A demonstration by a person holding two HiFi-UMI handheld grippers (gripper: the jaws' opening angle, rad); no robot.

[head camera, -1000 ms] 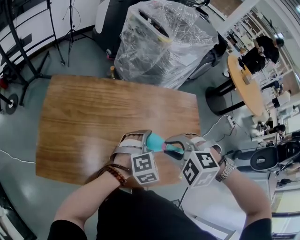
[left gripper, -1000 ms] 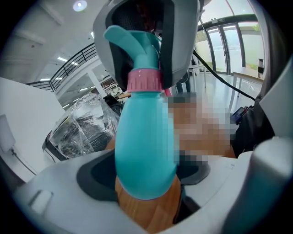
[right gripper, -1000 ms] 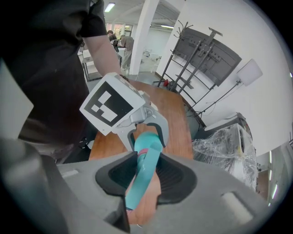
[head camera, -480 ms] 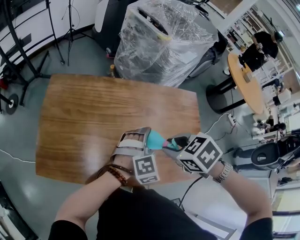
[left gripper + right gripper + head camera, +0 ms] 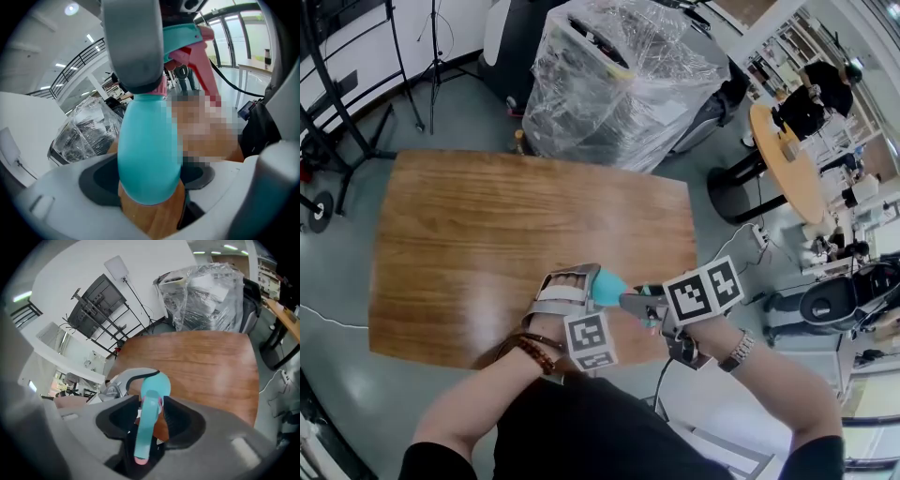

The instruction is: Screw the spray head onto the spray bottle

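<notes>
One spray bottle (image 5: 149, 154) is sitting clenched in the left gripper (image 5: 150, 187). Right gripper (image 5: 150, 414) jaws are just opening, releasing the spray head (image 5: 144, 437) between them.

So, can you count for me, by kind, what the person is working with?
spray bottle: 1
spray head: 1
grippers: 2 (left gripper shut on the spray bottle; right gripper, jaws just opened, spray head between them)
total: 4

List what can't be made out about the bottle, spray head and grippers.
- Head view: spray bottle mostly covered by left gripper and right gripper.
- Left gripper view: bottle neck and threads hidden behind a right-gripper finger.
- Right gripper view: jaws just opened further round the spray head; pad contact unclear.
</notes>
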